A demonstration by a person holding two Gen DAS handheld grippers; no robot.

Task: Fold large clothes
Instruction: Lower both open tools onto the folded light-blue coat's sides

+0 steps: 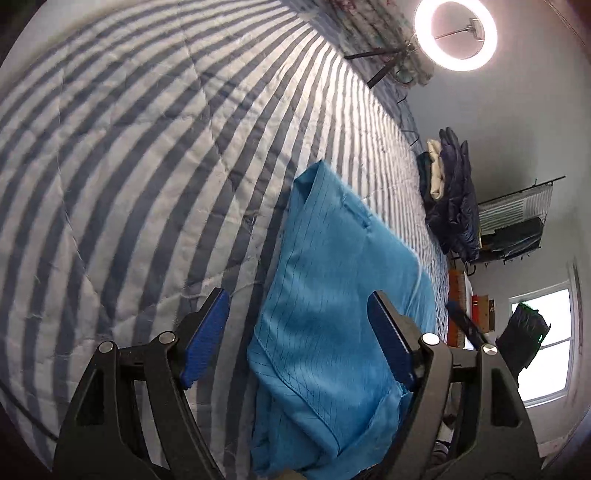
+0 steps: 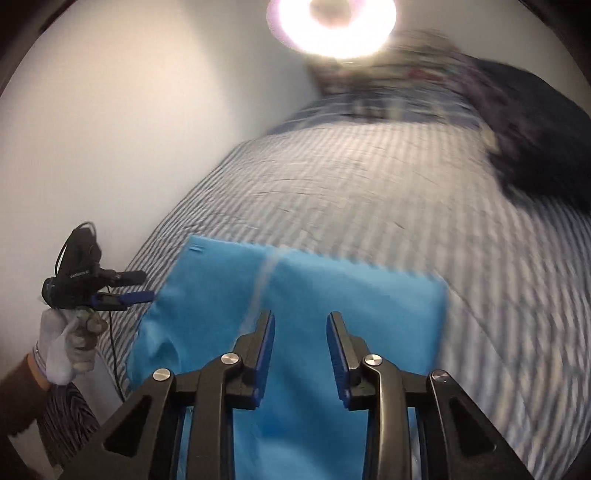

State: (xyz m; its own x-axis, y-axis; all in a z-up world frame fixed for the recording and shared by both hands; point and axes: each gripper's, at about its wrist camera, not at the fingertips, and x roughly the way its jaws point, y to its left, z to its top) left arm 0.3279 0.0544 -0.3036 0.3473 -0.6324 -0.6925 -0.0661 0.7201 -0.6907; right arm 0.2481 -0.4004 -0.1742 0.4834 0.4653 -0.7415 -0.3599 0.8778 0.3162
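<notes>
Left wrist: left hand-held gripper [image 1: 297, 334], jaws wide apart, straddles blue garment [image 1: 332, 295] on striped bed quilt [image 1: 129, 166], likely lining up an edge grasp.
Right wrist: right hand-held gripper [image 2: 300, 347], jaws narrowly apart, hovers empty above the garment.

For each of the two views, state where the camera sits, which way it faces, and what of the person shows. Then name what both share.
Left wrist: on the left gripper, angled down at the blue garment on the striped quilt; only its fingers show.
Right wrist: on the right gripper, over the garment; a gloved hand shows.
Shared: garment, quilt, ring light.
</notes>
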